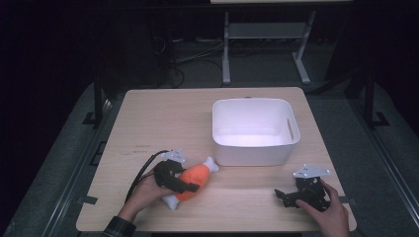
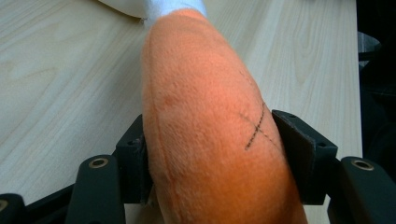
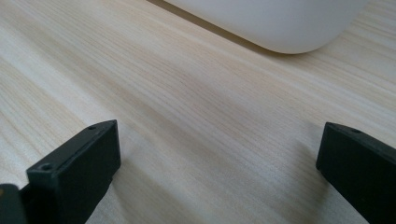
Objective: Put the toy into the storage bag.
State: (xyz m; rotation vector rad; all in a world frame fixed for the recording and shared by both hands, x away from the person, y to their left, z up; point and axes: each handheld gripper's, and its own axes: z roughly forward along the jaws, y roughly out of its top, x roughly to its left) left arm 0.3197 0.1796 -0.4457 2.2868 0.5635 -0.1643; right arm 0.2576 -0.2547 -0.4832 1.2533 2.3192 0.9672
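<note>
A: What does the left gripper (image 1: pixel 182 185) have?

B: Its jaws are closed against both flanks of an orange plush drumstick (image 1: pixel 193 180), seen up close in the left gripper view (image 2: pixel 210 135). The toy lies on the bench (image 1: pixel 163 123) with its white bone end (image 1: pixel 212 165) pointing away from that gripper toward the white tub (image 1: pixel 254 131), close to the tub's near wall, though whether they touch cannot be told.

A: And the right gripper (image 1: pixel 284 197)?

B: Its jaws stand wide apart, with nothing but bare wood between them (the right gripper view shows this plainly). The tub's rounded corner (image 3: pixel 280 23) sits ahead of it, apart from the jaws.

A: Room to move?

B: Open bench lies between the two grippers. The right hand (image 1: pixel 326 210) sits near the bench's front right corner, and the left hand (image 1: pixel 146 192) near its front edge. Beyond the left gripper, the far left part of the bench is bare.
</note>
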